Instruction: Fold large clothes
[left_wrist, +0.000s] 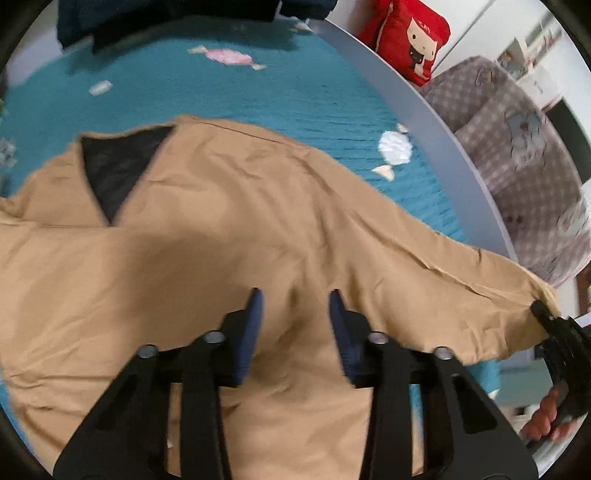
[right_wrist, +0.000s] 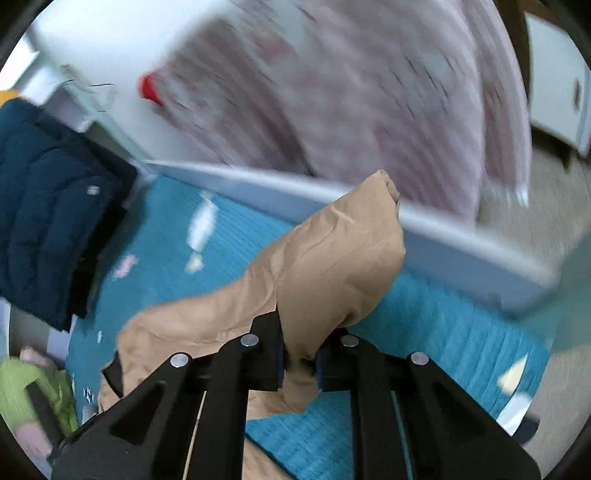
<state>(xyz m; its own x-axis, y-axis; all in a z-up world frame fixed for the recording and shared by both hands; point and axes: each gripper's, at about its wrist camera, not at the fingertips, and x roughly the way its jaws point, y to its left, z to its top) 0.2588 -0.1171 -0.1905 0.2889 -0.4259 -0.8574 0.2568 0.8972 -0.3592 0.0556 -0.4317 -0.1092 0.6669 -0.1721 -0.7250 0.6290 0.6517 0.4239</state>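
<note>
A tan jacket (left_wrist: 207, 229) with a black lining at the collar (left_wrist: 118, 173) lies spread on a teal bedcover (left_wrist: 258, 92). My left gripper (left_wrist: 295, 299) is open just above the jacket's body, holding nothing. My right gripper (right_wrist: 300, 354) is shut on the jacket's sleeve (right_wrist: 332, 266) and holds it lifted off the bed. It shows at the right edge of the left wrist view (left_wrist: 543, 310), pinching the sleeve end.
A dark blue padded coat (right_wrist: 48, 206) lies at the far side of the bed. A white bed rail (left_wrist: 417, 110) runs along the right. Beyond it are a grey checked quilt (left_wrist: 517, 155) and a red cushion (left_wrist: 410, 37).
</note>
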